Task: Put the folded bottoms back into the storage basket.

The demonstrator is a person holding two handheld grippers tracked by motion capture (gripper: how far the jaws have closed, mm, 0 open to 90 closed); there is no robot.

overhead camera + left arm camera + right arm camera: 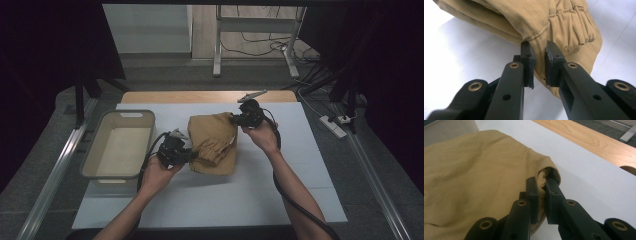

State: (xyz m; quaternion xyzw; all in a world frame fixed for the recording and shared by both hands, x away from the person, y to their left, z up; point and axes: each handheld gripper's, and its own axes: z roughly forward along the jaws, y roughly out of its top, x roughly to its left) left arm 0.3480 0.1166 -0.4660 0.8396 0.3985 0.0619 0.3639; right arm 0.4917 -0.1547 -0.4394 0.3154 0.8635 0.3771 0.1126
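1. A beige rectangular plastic bin (118,145) sits at the white bench's (280,200) left edge, holding nothing.
2. The left gripper (539,65) clamps the folded tan cloth garment's (214,142) elastic hem mid-bench.
3. The right gripper (542,195) pinches its far corner.

Open white worktop (210,200) is lying bare in front of the folded tan garment (212,142) and to its right, giving either claw free passage there. On the left, the beige bin (117,145) is standing just beside the left claw (192,156), walling off that side. Behind the garment a narrower bare strip is running along the wooden edge (200,96).
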